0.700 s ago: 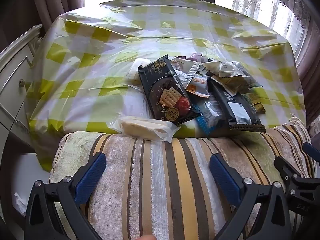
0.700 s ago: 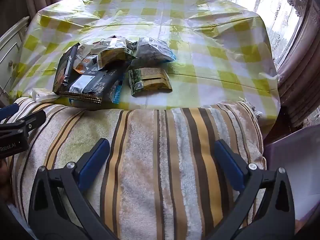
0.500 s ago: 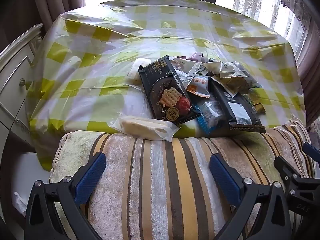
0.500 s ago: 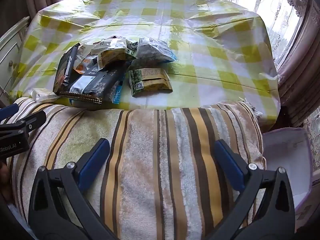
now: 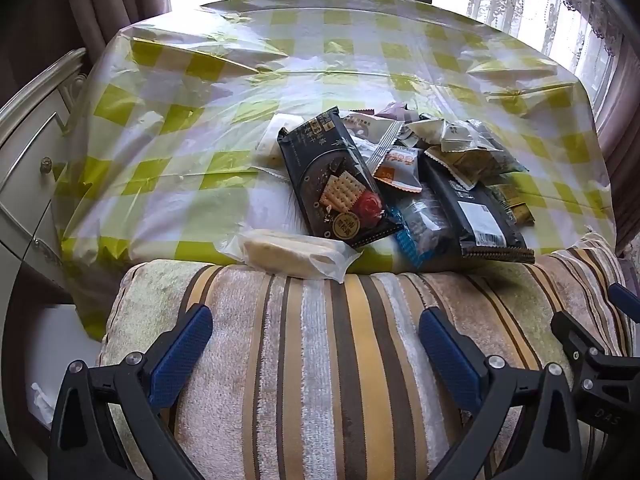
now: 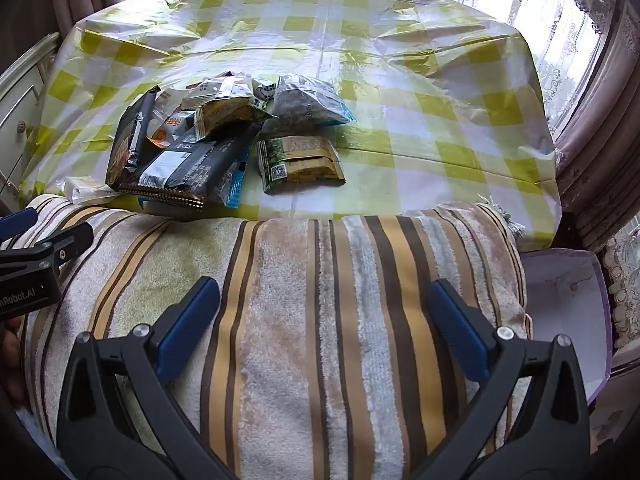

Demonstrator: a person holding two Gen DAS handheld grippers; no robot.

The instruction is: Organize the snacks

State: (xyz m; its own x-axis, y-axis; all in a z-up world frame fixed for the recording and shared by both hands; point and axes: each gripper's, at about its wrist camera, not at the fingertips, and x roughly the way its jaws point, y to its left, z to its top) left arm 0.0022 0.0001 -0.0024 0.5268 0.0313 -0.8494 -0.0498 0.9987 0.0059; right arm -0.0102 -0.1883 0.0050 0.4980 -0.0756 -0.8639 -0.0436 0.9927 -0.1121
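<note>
A heap of snack packets lies near the front edge of a table with a yellow-checked cover (image 5: 200, 128). In the left wrist view a black cracker pack (image 5: 334, 184) leans on the heap, and a pale cake in clear wrap (image 5: 294, 254) lies closest to me. In the right wrist view I see a black pack (image 6: 192, 168), a green-gold packet (image 6: 300, 158) and a grey bag (image 6: 306, 100). My left gripper (image 5: 316, 338) and right gripper (image 6: 324, 312) both stand open over a striped cushion (image 6: 320, 300), well short of the snacks, with nothing between the fingers.
A white drawer cabinet (image 5: 28, 152) stands left of the table. A pale purple box (image 6: 568, 308) with a white inside sits low at the right beside the cushion. Curtains (image 6: 592, 140) hang along the right. The far half of the table cover (image 6: 360, 32) carries nothing.
Both grippers have kept still over the cushion. In the right wrist view the purple box at the lower right has come into clearer sight. The snacks have not moved.
</note>
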